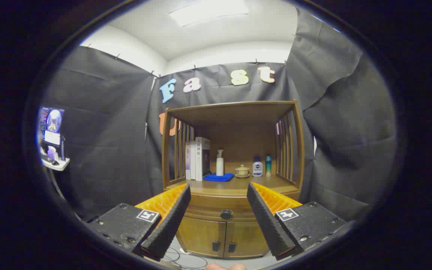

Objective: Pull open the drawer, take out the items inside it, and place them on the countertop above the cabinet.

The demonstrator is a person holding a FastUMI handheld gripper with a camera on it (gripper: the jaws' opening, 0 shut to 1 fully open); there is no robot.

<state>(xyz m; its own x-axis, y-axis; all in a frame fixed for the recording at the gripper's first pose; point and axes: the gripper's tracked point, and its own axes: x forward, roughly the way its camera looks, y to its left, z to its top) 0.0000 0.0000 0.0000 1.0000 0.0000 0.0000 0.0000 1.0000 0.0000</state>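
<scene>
Facing the shut drawer [225, 210], jaws wide apart and empty, its knob [225, 214] well beyond them, countertop [234, 185] edge above.

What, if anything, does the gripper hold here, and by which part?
Nothing. The gripper is open, its fingers apart with only air between them; the drawer knob lies beyond them, untouched.

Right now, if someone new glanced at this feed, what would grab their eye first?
The wooden cabinet dead ahead, its drawer still closed, with the dark round drawer knob sitting between the fingers of the open gripper, beyond their tips. Next, the countertop row under the shelf roof: books leftmost, a white pump bottle on a blue cloth, a small lidded cup, then two bottles.
</scene>
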